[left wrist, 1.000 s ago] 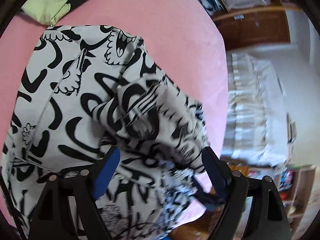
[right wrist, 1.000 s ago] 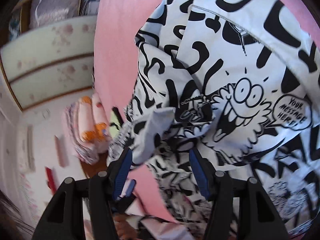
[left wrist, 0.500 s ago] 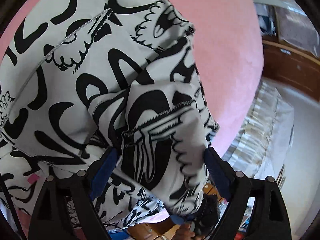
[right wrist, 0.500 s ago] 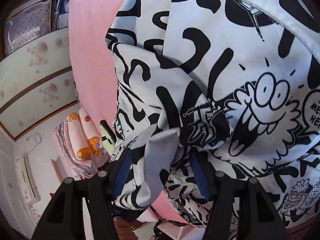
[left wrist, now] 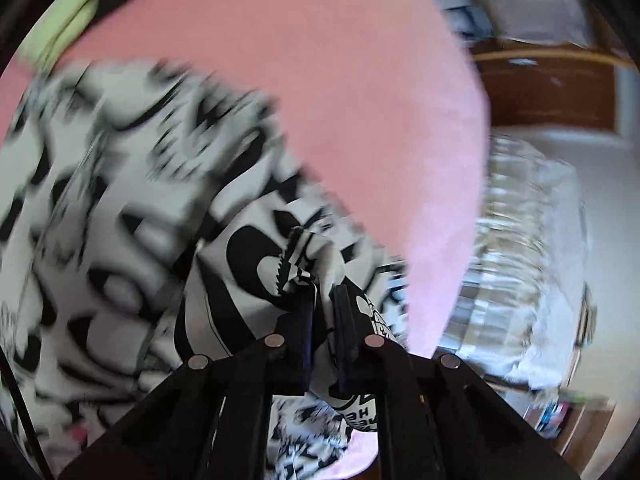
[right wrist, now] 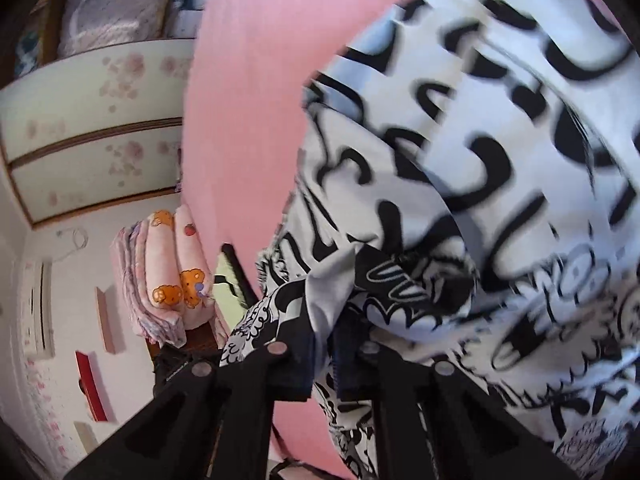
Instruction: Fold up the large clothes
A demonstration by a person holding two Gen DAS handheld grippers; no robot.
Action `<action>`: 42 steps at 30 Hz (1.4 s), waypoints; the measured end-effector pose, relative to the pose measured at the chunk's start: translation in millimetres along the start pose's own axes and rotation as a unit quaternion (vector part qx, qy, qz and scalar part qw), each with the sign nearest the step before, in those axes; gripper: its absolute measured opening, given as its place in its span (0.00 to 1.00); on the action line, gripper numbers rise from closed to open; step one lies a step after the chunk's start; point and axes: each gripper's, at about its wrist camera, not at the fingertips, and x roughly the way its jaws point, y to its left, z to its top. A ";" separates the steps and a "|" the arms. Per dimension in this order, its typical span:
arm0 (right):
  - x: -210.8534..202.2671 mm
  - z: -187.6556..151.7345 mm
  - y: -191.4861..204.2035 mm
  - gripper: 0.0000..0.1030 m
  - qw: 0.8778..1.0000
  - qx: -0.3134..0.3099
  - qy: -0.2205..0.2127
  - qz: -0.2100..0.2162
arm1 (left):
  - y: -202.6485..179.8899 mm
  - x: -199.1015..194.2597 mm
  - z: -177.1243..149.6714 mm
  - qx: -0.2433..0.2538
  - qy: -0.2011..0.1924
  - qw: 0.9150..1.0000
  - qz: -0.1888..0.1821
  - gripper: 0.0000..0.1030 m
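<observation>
A large white garment with black cartoon print (left wrist: 120, 208) lies on a pink bed cover (left wrist: 340, 80). In the left wrist view my left gripper (left wrist: 324, 292) is shut on a bunched edge of the garment near the cover's right edge. In the right wrist view the same garment (right wrist: 500, 160) fills the right half, and my right gripper (right wrist: 326, 336) is shut on a fold of it near the pink cover's (right wrist: 248, 120) left edge. Both views are motion-blurred.
A light green cloth (left wrist: 60, 20) lies at the far end of the cover. Left wrist view: a pale quilted bed (left wrist: 528, 260) and wooden furniture (left wrist: 548, 92). Right wrist view: folded pink bedding (right wrist: 168, 272) and floral sliding doors (right wrist: 92, 112).
Both grippers were open around folds of the garment and have closed on the fabric. The views have swung and blurred, so both hands are moving with the cloth.
</observation>
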 end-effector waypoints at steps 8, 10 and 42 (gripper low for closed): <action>-17.5 23.0 57.1 0.05 0.979 -0.181 -0.066 0.062 | -31.3 -20.8 -9.6 0.187 -0.089 0.976 -0.068 0.06; -18.9 20.8 54.9 0.05 0.973 -0.210 -0.064 0.065 | -10.5 -19.5 -22.6 0.197 -0.091 0.974 -0.071 0.06; 6.8 -83.2 -59.9 0.33 0.936 -0.248 0.065 -0.239 | 33.4 31.0 -136.6 0.295 -0.041 0.911 0.285 0.43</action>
